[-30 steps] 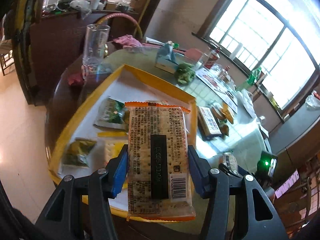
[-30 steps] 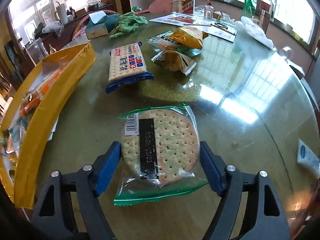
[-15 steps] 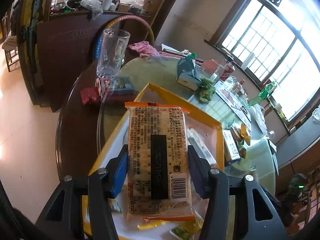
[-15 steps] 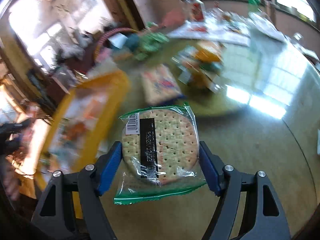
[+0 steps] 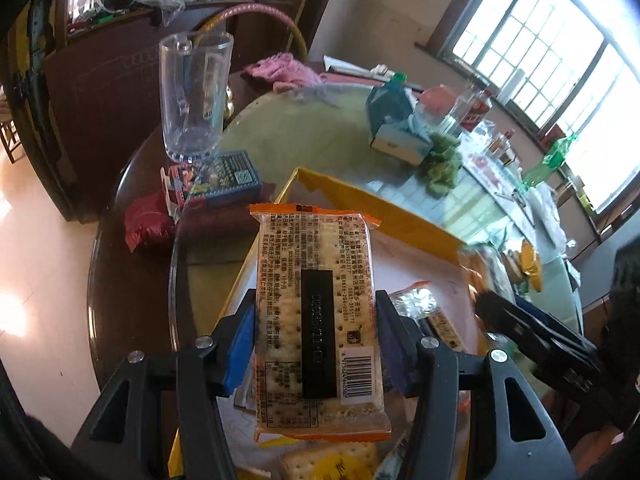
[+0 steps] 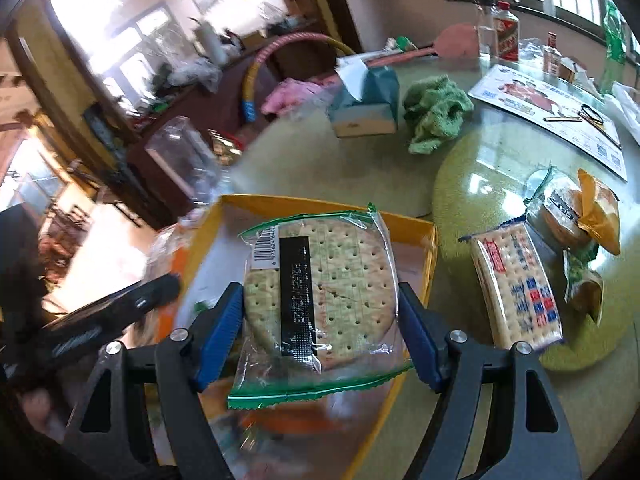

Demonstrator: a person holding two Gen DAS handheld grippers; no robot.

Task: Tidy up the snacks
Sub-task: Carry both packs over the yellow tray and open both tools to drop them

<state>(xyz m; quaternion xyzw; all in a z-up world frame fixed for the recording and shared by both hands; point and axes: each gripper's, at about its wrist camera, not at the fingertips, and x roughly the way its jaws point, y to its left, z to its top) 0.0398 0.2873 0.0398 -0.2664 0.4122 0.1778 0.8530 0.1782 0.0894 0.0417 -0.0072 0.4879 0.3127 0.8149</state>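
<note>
The orange cracker pack (image 5: 318, 320) is clamped between the pads of the left gripper (image 5: 316, 344) and hangs above the yellow tray (image 5: 384, 216), its long axis along the fingers and its sealed end toward the tray's far wall. The round cracker pack (image 6: 320, 292) is pinched across its width in the right gripper (image 6: 320, 320), also above the tray, its green-edged seals toward and away from the camera. Neither is set down yet. Several packets already lie in the tray. Outside the tray, on the table (image 6: 328, 164), wait a blue cracker pack (image 6: 516, 288) and a few orange-and-green packets (image 6: 576, 220), so roughly half seems left.
</note>
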